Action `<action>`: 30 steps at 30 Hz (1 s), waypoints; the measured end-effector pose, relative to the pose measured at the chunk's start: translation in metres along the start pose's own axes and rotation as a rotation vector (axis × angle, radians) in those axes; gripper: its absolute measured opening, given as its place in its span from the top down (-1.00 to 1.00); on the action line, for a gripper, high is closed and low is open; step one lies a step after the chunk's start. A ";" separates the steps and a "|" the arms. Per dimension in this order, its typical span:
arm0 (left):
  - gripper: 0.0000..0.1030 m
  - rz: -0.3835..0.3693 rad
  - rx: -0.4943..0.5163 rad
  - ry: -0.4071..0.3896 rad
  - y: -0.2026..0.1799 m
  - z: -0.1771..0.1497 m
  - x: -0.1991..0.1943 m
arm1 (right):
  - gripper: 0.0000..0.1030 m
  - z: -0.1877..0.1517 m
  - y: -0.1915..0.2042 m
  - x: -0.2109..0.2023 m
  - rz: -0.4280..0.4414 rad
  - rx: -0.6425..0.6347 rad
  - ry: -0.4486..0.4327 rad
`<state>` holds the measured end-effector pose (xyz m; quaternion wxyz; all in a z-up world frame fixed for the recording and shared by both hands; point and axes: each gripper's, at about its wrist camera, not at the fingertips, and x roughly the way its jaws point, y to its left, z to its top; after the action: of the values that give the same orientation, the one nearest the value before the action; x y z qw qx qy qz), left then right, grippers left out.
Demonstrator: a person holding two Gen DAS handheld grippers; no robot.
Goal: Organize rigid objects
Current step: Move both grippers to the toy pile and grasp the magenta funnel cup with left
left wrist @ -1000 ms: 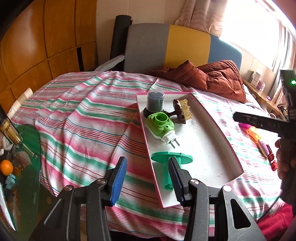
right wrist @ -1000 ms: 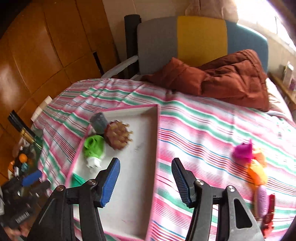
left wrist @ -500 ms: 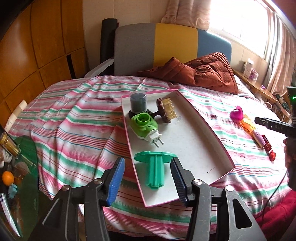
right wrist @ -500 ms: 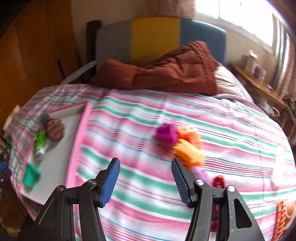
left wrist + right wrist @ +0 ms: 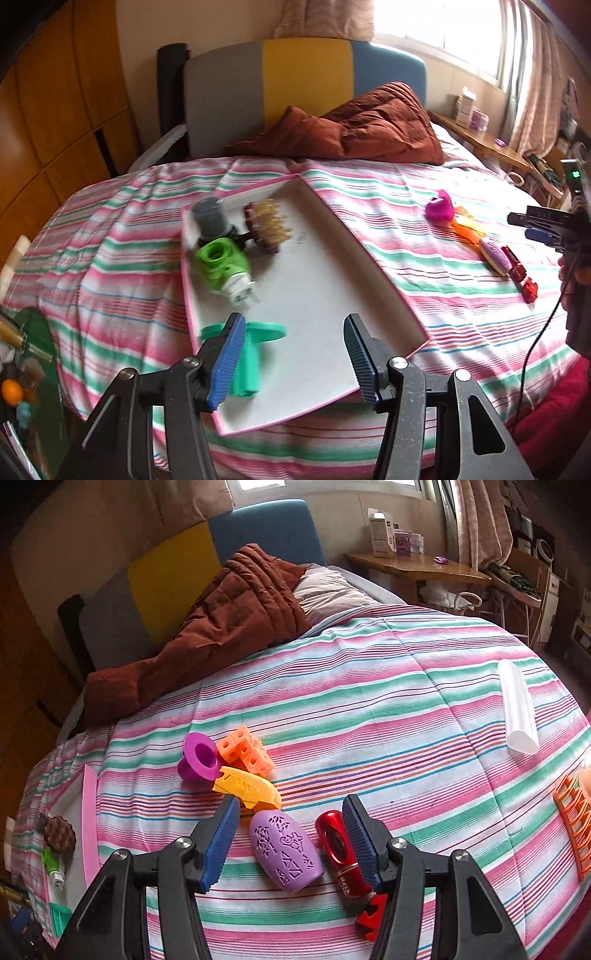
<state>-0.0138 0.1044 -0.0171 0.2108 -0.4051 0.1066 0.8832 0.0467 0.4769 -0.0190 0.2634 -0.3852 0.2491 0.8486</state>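
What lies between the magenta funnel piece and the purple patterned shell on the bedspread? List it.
In the right wrist view, a yellow curved piece lies between the magenta funnel piece and the purple patterned shell. An orange cube block sits beside the funnel, off that line.

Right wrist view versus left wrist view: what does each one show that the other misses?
Only the right wrist view: a white tube, an orange rack and orange blocks. Only the left wrist view: a grey cylinder in the tray, and the open right gripper from outside. Both: the purple case, magenta cup, green plug.
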 end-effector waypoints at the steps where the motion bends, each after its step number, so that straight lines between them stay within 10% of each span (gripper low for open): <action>1: -0.09 -0.009 0.009 0.000 -0.004 0.002 0.001 | -0.14 0.000 -0.001 0.000 -0.001 0.005 0.001; 24: -0.12 -0.276 0.064 0.136 -0.111 0.089 0.082 | -0.14 0.005 -0.045 -0.006 -0.006 0.239 0.017; 30: -0.11 -0.251 0.165 0.113 -0.148 0.119 0.119 | -0.14 0.006 -0.041 -0.007 0.031 0.236 0.027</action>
<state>-0.0948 0.3129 -0.0327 0.3455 -0.4456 0.1389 0.8141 0.0734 0.5086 -0.0195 0.2902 -0.3589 0.3568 0.8122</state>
